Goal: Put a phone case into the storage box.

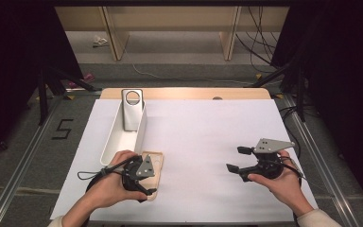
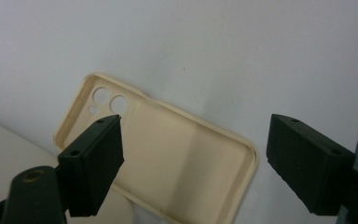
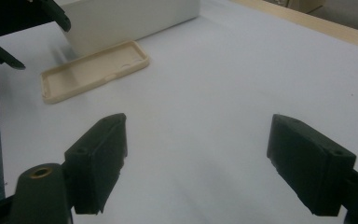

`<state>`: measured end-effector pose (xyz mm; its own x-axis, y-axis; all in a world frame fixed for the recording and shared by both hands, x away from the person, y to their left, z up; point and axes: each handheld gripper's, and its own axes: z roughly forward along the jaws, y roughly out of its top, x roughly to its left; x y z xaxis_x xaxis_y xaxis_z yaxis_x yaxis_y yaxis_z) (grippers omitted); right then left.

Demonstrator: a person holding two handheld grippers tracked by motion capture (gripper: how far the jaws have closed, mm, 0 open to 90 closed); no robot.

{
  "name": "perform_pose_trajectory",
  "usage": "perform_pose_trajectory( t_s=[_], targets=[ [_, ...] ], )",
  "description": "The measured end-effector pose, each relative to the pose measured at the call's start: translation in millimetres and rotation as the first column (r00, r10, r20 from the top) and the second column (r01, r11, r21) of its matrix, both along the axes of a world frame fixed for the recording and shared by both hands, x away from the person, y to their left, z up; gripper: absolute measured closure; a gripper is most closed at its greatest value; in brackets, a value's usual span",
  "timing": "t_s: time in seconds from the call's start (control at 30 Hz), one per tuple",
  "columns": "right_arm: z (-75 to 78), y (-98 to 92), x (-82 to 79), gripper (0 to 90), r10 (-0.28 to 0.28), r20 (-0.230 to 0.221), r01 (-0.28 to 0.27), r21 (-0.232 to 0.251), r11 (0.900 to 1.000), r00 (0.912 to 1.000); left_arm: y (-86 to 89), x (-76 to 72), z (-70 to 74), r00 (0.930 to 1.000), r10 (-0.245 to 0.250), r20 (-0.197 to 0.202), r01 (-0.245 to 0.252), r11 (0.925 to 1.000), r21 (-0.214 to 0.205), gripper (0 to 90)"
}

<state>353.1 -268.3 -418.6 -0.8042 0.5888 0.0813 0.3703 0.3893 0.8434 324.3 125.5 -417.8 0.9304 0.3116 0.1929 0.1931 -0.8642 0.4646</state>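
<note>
At lower left of the high view, the left gripper (image 1: pixel 142 182) is hovering, jaws wide and empty, over a beige phone case (image 1: pixel 155 166) lying hollow-side up beside the white tray (image 1: pixel 115 142). The right gripper (image 1: pixel 238 160), also gaping empty, is facing open white paper (image 1: pixel 203 137).

We count one beige phone case (image 1: pixel 154 166), lying open side up at the lower left of the high view, with three round cut-outs at one end as the left gripper view shows. We count one white oblong tray (image 1: pixel 115 142) in the left half of that view, and one grey phone-shaped item (image 1: pixel 133 111) standing in it with a single round hole near its top. We count two grippers: the left gripper (image 1: pixel 144 191) and the right gripper (image 1: pixel 237 159). We count two hands and one white sheet (image 1: pixel 203 137).
</note>
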Motion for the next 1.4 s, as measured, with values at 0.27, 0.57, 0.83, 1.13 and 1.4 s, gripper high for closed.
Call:
perform_pose_trajectory(
  t_s=[0.27,0.57,0.83,1.13,1.4],
  targets=[
    [0.9,-0.8,-0.8,20.9,-0.003,0.005,0.003,0.003,1.0000,1.0000,-11.9,-3.7,-11.6,0.9942,-0.102,-0.034,0.107,0.9791,0.173,26.5],
    [3.1,-1.8,-4.0,19.5,-0.007,0.017,0.007,0.027,0.9996,0.9998,-16.9,-3.9,-23.8,0.9838,-0.159,-0.082,0.176,0.9499,0.258,28.9],
    [2.3,-0.6,-4.8,19.1,-0.002,0.018,0.001,0.030,0.9996,0.9998,-20.7,1.2,-30.6,0.9830,-0.158,-0.093,0.179,0.9384,0.296,34.4],
    [2.1,-0.5,-4.4,19.2,-0.004,0.017,0.003,0.031,0.9995,0.9999,-21.6,2.2,-32.6,0.9736,-0.192,-0.123,0.222,0.9217,0.318,38.0],
    [1.9,-0.6,-4.0,19.2,-0.003,0.016,0.003,0.029,0.9996,0.9999,-20.6,0.3,-36.2,0.9655,-0.209,-0.155,0.251,0.9061,0.341,40.7]
  ],
)
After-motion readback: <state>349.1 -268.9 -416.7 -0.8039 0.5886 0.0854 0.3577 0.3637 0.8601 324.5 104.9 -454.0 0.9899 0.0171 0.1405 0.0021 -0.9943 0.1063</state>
